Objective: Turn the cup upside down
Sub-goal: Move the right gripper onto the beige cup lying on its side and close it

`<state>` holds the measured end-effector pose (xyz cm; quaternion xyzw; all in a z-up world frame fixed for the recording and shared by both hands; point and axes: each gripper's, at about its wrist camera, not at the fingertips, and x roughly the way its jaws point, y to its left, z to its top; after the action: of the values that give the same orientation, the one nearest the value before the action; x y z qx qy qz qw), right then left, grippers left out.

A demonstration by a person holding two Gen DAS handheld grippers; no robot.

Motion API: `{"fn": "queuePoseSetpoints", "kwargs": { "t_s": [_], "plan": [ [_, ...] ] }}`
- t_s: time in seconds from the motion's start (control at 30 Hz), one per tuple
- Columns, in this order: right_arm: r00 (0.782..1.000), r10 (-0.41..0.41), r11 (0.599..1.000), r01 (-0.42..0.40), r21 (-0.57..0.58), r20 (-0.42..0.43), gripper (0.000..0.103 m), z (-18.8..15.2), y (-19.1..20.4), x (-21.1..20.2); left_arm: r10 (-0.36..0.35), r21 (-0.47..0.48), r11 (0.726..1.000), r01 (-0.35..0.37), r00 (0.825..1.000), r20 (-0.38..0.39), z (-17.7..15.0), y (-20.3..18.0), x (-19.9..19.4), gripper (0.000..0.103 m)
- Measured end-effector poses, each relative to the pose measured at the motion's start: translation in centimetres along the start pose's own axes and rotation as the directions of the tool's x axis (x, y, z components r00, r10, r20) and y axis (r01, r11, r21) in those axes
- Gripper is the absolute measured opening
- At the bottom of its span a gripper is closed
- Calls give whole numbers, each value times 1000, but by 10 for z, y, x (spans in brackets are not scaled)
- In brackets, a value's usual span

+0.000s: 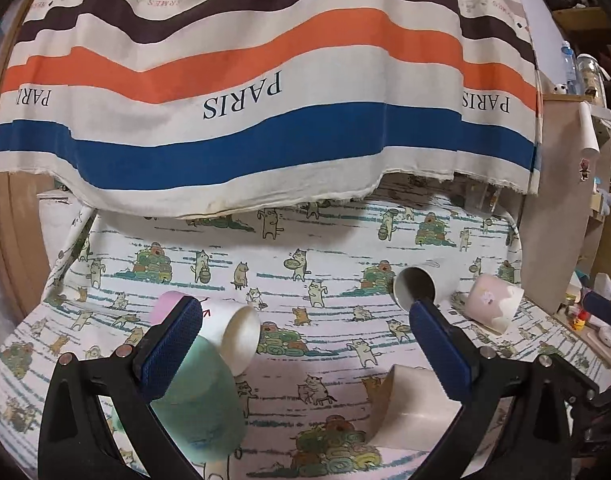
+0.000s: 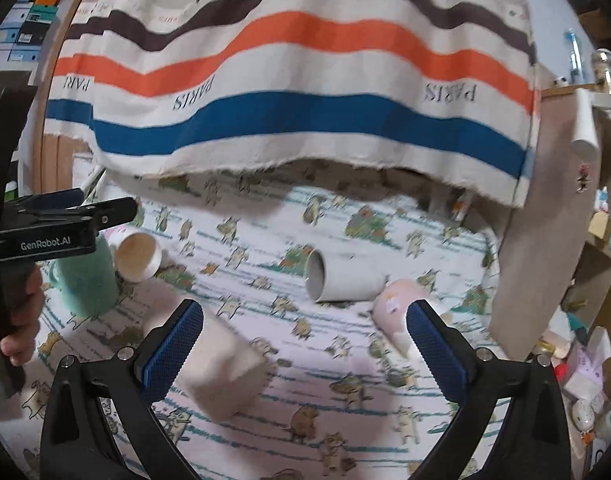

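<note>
Several cups are on the cat-print tablecloth. A mint green cup stands upside down by my left gripper's left finger; it also shows in the right wrist view. A white cup lies on its side behind it, with a pink cup beyond. A grey cup and a pink-and-white cup lie on their sides at the right. A beige cup lies near the front. My left gripper is open and empty. My right gripper is open and empty above the beige cup.
A striped PARIS cloth hangs over the back of the table. A wooden board and cluttered shelves stand at the right. The left gripper shows at the left of the right wrist view.
</note>
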<state>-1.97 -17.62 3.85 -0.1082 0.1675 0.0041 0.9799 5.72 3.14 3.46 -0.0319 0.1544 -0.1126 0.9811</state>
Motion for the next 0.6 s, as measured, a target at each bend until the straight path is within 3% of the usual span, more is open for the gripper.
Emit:
{"fn": "queuePoseSetpoints", "kwargs": {
  "t_s": [0.07, 0.17, 0.33, 0.6],
  "plan": [
    [1000, -20, 1000, 20, -3, 9, 103, -4, 5, 4, 26, 22, 999, -26, 999, -36, -4, -1, 7, 103],
    [1000, -11, 1000, 11, 29, 4, 103, -8, 8, 10, 22, 27, 999, -21, 999, -27, -9, -4, 5, 103],
    [991, 109, 991, -101, 87, -81, 103, -10, 8, 23, 56, 119, 991, -56, 998, 5, -15, -19, -1, 103],
    [986, 103, 994, -97, 51, -132, 103, -14, 8, 28, 46, 57, 997, -48, 998, 33, -12, -9, -8, 103]
  ]
}}
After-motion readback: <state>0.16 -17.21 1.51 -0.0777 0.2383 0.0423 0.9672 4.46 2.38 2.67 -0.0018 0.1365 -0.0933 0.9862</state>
